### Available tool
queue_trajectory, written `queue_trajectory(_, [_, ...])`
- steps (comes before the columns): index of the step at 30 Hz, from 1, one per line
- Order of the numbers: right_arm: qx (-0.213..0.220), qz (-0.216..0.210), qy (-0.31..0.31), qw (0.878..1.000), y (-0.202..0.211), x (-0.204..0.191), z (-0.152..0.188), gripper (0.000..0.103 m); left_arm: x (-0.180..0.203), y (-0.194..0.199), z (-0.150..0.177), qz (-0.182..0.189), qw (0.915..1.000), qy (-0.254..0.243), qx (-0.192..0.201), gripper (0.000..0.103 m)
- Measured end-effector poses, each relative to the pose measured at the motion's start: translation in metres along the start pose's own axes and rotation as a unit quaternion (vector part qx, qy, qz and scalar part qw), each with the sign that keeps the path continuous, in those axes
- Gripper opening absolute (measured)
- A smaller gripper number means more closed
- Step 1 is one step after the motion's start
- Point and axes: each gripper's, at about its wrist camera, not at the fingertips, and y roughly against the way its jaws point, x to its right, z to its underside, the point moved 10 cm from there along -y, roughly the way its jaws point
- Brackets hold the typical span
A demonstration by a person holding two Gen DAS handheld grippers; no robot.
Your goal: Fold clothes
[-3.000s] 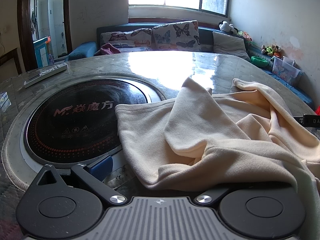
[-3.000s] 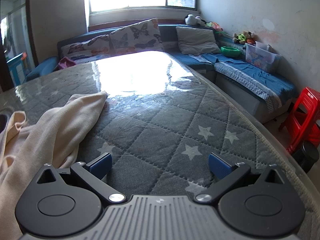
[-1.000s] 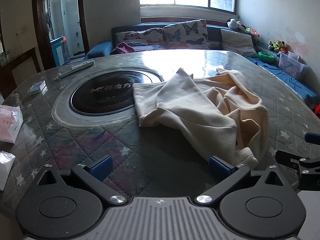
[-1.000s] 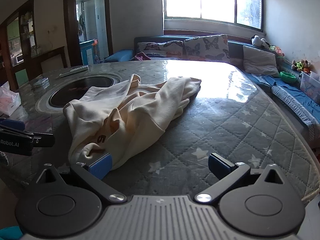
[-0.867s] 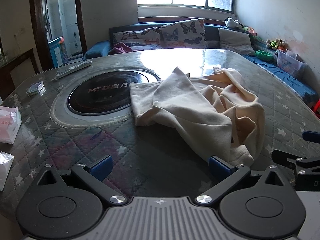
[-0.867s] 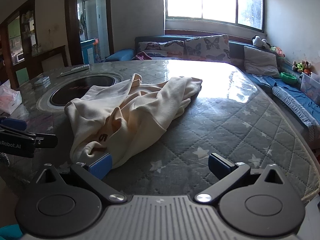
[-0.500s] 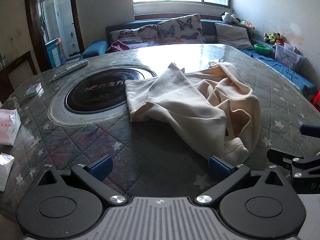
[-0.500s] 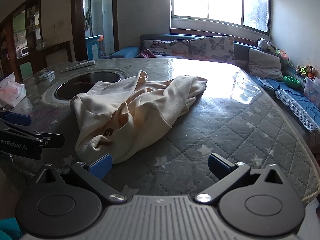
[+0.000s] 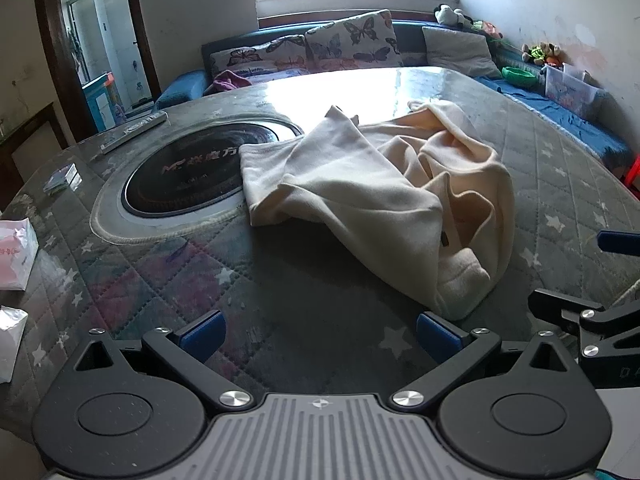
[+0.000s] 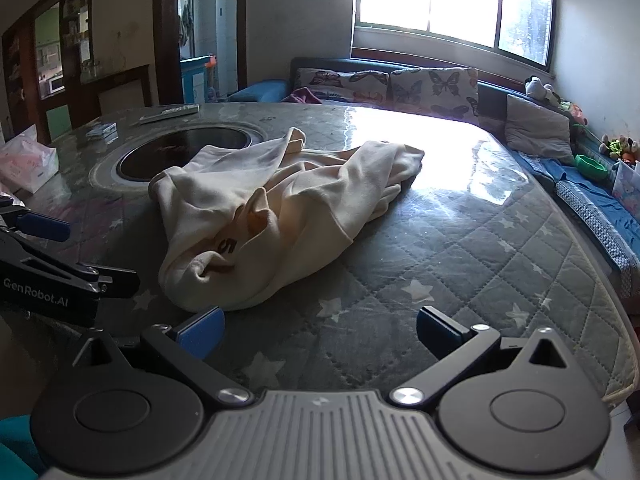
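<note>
While garment (image 9: 360, 200) lies crumpled mid-table (image 9: 280, 312), no fold is made yet.
L gripper (image 9: 318, 332) & R gripper (image 10: 320, 330) held spread, empty, at near edge; all folding left.

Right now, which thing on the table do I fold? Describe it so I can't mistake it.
On the big round table with the quilted star cover, look just right of the black cooktop set into it. The crumpled cream garment lies there in a heap, the only cloth on the table, partly overlapping the cooktop's rim.
</note>
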Motion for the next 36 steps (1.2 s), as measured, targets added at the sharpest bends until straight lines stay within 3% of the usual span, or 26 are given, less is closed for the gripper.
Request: queue_trajectory(36, [0.001, -0.007, 0.012, 1.0, 0.0048, -0.0065, 0.0011, 0.103, 0.0069, 0.0038, 0.0032, -0.002, 0.9999, -0.009, -0.004, 0.103])
